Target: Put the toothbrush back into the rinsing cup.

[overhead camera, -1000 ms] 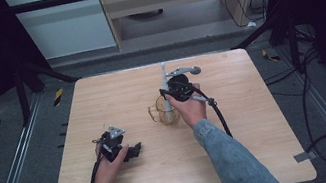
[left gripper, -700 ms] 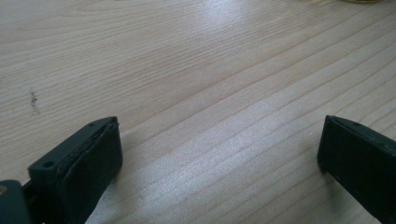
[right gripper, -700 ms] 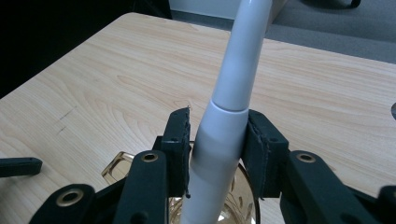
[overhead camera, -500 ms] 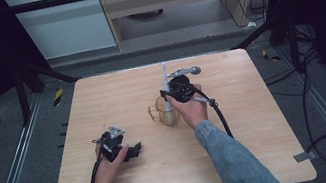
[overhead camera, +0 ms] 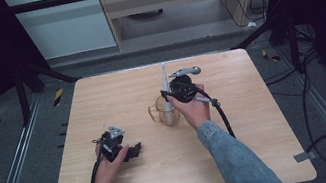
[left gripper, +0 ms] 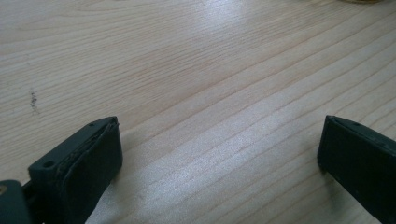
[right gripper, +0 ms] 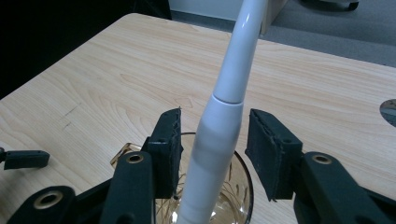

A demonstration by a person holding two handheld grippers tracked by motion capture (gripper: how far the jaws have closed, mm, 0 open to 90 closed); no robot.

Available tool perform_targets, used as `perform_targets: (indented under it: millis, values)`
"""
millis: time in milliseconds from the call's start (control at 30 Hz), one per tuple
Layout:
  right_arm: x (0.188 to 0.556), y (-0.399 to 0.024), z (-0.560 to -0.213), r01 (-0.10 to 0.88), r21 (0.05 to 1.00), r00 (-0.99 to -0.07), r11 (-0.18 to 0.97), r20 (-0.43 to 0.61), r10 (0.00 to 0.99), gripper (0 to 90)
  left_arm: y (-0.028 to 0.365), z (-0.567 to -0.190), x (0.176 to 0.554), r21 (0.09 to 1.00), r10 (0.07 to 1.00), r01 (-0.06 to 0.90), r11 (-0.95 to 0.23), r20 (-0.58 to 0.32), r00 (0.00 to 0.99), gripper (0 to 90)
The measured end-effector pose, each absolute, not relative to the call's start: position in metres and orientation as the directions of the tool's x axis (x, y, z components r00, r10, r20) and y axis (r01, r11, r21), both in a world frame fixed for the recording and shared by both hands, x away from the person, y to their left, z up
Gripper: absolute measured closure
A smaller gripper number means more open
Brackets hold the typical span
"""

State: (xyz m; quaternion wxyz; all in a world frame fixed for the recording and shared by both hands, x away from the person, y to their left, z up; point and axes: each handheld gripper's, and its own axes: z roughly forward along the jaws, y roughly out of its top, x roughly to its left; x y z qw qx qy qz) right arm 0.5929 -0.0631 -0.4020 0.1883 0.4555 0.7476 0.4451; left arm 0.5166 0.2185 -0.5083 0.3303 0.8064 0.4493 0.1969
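The white wand [right gripper: 219, 135] stands in the glass mug [right gripper: 233, 186] near the table [overhead camera: 257, 120] centre, its long axis leaning toward 12 o'clock. The right tongs [right gripper: 215, 149] straddle it, jaws just opened, neither pad pressing. The left tongs [left gripper: 219, 154], gaping and empty, lie well off at 8 o'clock.
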Motion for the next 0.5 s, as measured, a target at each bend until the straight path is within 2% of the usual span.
perform_targets:
  millis: [500]
  values:
    - [0.582,-0.086,-0.397,0.514,0.835,-0.497,0.196,0.104,0.862,52.2,0.218,-0.508,0.517,0.71,0.855,0.595,-0.377,0.02,0.518,0.0]
